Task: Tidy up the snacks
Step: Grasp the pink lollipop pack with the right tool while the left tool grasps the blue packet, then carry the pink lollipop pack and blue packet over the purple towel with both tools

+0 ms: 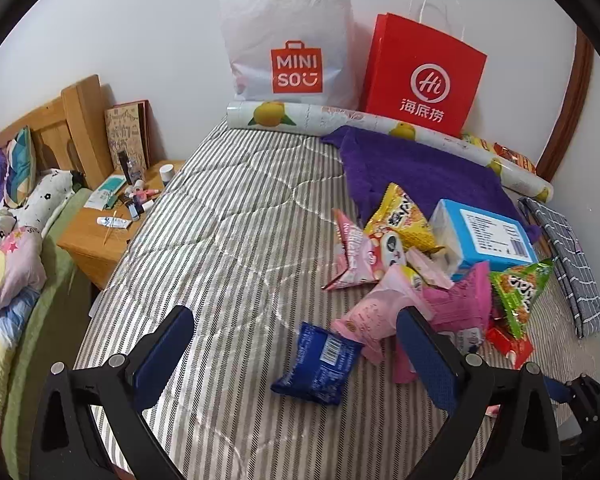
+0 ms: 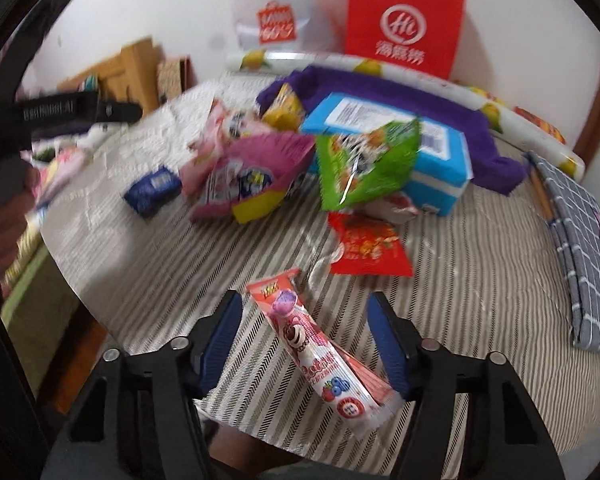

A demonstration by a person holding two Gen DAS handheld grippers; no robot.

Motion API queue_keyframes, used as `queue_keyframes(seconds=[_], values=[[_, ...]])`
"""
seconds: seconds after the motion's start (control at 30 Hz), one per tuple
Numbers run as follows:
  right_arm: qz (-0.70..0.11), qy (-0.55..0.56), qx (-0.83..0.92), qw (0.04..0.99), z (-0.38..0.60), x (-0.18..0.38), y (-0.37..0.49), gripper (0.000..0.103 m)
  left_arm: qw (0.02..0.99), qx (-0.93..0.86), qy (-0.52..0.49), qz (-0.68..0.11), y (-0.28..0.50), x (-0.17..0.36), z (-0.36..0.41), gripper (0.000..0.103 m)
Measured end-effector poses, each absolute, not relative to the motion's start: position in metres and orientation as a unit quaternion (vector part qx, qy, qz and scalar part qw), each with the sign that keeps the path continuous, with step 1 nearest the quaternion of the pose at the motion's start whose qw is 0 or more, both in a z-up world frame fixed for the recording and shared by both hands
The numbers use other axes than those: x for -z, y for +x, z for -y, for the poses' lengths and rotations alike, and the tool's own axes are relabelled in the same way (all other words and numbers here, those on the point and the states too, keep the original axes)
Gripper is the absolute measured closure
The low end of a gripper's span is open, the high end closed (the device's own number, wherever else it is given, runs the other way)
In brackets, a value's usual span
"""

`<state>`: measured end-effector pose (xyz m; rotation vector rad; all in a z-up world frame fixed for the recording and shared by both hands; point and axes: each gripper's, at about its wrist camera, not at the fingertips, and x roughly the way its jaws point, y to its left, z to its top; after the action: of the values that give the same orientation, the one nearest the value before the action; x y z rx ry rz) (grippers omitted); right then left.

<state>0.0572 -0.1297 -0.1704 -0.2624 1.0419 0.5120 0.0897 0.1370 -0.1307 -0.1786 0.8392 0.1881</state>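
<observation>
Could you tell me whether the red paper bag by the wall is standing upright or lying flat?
Upright. The red bag stands on its base against the wall, white handles pointing up, beside the white bag.

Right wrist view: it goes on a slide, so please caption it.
Open right gripper straddles a long pink snack packet on the striped bedcover, snack pile beyond.

Left claw (image 1: 296, 354): bare striped bed (image 1: 228, 220) ahead-left; snack pile (image 1: 420, 264) blocks ahead-right, blue packet (image 1: 318, 364) between fingers.
</observation>
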Motion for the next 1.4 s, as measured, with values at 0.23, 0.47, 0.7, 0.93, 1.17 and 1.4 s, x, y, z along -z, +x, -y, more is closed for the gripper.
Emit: queue_keyframes(seconds=[0.23, 0.47, 0.7, 0.93, 1.17, 1.4], values=[[-0.515, -0.147, -0.252, 0.806, 0.126, 0.193, 0.06, 0.074, 0.897, -0.085, -0.093, -0.423, 0.102, 0.148, -0.146, 0.003], [-0.505, -0.095, -0.217, 0.83, 0.163, 0.186, 0.054, 0.08, 0.889, -0.055, -0.081, -0.448, 0.099, 0.172, -0.142, 0.01], [-0.496, -0.07, -0.15, 0.853, 0.209, 0.177, 0.054, 0.08, 0.884, -0.039, -0.059, -0.463, 0.099, 0.191, -0.129, 0.018], [-0.502, -0.039, -0.077, 0.86, 0.238, 0.191, 0.077, 0.08, 0.882, -0.043, -0.019, -0.468, 0.101, 0.202, -0.114, 0.035], [-0.497, -0.031, -0.062, 0.865, 0.24, 0.203, 0.089, 0.079, 0.885, -0.041, -0.022, -0.463, 0.097, 0.202, -0.116, 0.038], [-0.507, 0.018, -0.067, 0.859, 0.247, 0.201, 0.098, 0.08, 0.884, -0.031, -0.022, -0.465, 0.097, 0.198, -0.116, 0.06]])
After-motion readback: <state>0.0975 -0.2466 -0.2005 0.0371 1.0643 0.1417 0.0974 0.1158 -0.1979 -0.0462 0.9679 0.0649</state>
